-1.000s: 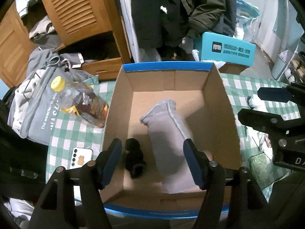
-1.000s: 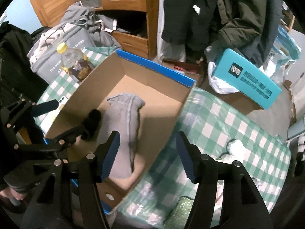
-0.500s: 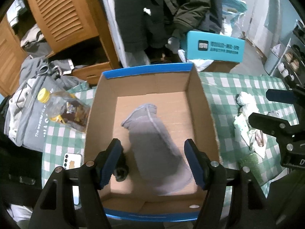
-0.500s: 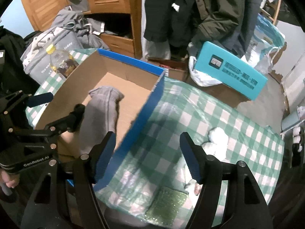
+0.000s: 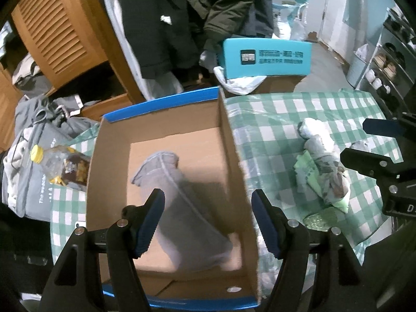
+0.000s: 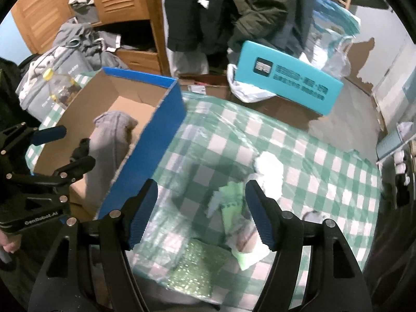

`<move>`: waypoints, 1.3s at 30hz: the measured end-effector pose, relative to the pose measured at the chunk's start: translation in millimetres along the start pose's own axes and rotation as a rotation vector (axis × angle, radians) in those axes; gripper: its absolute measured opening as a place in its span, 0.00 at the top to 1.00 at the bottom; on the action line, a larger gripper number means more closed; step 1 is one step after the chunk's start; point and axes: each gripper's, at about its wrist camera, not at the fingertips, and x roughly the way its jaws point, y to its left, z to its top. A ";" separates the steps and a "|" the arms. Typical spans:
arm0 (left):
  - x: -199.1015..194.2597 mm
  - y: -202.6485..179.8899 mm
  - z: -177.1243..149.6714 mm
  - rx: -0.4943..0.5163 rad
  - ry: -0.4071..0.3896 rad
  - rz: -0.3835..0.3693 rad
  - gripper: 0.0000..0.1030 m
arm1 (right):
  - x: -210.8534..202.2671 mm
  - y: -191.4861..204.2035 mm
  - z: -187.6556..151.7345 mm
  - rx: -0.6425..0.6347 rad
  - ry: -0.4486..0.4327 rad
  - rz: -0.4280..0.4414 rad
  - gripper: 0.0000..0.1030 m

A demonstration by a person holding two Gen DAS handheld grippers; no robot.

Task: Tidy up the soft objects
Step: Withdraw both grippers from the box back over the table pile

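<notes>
A cardboard box [image 5: 235, 161] with blue rims stands on the checked table; it also shows in the right wrist view [image 6: 166, 119]. A grey sock [image 5: 182, 202] lies inside it, with a small black soft thing [image 5: 128, 212] partly hidden behind my left finger. My left gripper [image 5: 208, 219] is open above the box's right wall. My right gripper [image 6: 201, 208] is open above a pile of soft things [image 6: 234, 208]: a white sock [image 6: 270, 169], light green cloth and a green sponge [image 6: 197, 267]. The pile also shows in the left wrist view [image 5: 319, 166].
A bottle with a yellow cap [image 5: 59, 163] and a grey bag [image 5: 28, 182] lie left of the box. A teal box [image 6: 288, 80] sits beyond the table's far edge. Coats and a wooden cabinet [image 5: 59, 36] stand behind. A phone [image 5: 79, 225] peeks out by the box.
Both grippers have moved right. The left one has gone from over the box's middle to its right wall. The right one has left the box and is over the pile. Both stay open.
</notes>
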 end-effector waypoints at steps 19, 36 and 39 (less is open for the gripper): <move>13.3 -73.1 15.7 0.113 0.030 -0.043 0.30 | 2.9 -78.7 -40.0 0.139 0.027 -0.032 0.32; 49.7 -105.8 22.4 0.123 0.116 -0.086 0.30 | 5.7 -123.0 -58.9 0.218 0.044 -0.068 0.32; 58.1 -110.2 24.2 0.115 0.133 -0.096 0.30 | 9.9 -130.9 -62.3 0.228 0.054 -0.078 0.32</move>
